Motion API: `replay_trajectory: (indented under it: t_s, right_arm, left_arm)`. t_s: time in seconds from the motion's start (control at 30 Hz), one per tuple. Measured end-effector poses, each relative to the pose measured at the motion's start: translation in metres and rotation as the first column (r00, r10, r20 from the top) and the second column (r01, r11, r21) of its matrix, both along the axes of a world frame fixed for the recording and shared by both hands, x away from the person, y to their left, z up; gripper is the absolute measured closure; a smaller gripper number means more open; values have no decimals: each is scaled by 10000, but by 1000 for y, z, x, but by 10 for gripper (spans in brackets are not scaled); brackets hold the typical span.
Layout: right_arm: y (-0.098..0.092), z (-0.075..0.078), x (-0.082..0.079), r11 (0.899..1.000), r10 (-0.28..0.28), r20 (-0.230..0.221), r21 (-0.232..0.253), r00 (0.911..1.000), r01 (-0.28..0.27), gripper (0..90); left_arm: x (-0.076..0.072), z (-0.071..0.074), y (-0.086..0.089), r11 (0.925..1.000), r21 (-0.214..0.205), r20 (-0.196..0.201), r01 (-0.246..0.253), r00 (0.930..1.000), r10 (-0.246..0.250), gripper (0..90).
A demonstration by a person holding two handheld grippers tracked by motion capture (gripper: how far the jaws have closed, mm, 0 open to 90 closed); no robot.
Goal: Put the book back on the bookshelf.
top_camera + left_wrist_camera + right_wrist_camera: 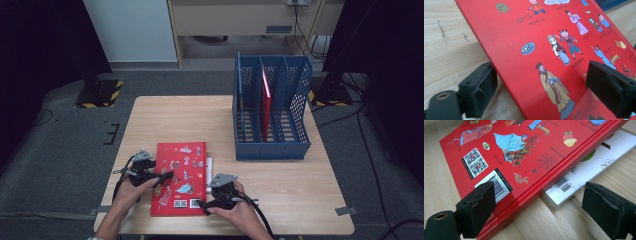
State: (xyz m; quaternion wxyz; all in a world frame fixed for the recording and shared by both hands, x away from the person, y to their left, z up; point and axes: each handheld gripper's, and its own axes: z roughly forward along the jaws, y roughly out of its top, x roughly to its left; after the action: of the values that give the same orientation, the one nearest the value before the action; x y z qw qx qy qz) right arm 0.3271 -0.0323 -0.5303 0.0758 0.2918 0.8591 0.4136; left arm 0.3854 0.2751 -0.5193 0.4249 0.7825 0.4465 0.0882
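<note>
Red book (180, 177) lies between both tongs: left tongs (159, 177) straddle its edge unclamped, right tongs (200, 203) gape at its spine.

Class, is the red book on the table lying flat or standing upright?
Roughly flat: the red book lies cover-up on the table, one side resting on a white book.

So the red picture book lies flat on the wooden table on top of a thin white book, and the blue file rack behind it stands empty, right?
Not quite: the blue plastic file rack is not empty. The high view shows a red book standing upright in it. The rest holds: the red picture book lies on the wooden table, over a thin white book, as the right gripper view shows.
</note>
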Motion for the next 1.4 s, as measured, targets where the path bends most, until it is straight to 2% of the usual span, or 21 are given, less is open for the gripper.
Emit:
replay_trajectory:
  t_s: [0.13, 0.4, 0.5, 0.73, 0.9, 1.03, 1.27, 1.4]
  right_arm:
    - [2, 0, 2, 9999, 151, 75, 35, 9999, -152, 116]
    - [7, 1, 9, 9998, 214, 61, 14, 9998, -214, 90]
    - [9, 3, 12, 9997, 249, 282, -43, 9993, -248, 86]
    - [8, 1, 21, 9997, 144, -152, 190, 9998, -141, 64]
    - [8, -2, 26, 9992, 75, -476, 406, 9988, -56, 47]
    - [8, -3, 29, 9987, -10, -667, 513, 9978, 44, 51]
    - [11, 3, 29, 9982, -327, -717, 480, 9969, 362, 79]
    - [10, 7, 30, 9973, -502, -482, 511, 9976, 527, 112]
  left_arm:
    - [-1, 1, 1, 9999, -3, -109, 112, 9999, -112, 167]
    - [0, 0, 0, 9997, 16, -184, 239, 9995, -238, 175]
    - [0, -1, -3, 9990, 32, -274, 440, 9987, -439, 181]
    - [0, -1, -4, 9989, 34, -251, 474, 9986, -473, 183]
    - [-1, 2, -6, 9990, -88, -134, 437, 9990, -438, 237]
    - [0, 2, -7, 9991, -39, -189, 429, 9989, -429, 235]
    - [-2, 9, -8, 9992, -17, 128, 403, 9991, -403, 249]
    - [-3, 13, -9, 9995, -13, 353, 316, 9989, -315, 264]
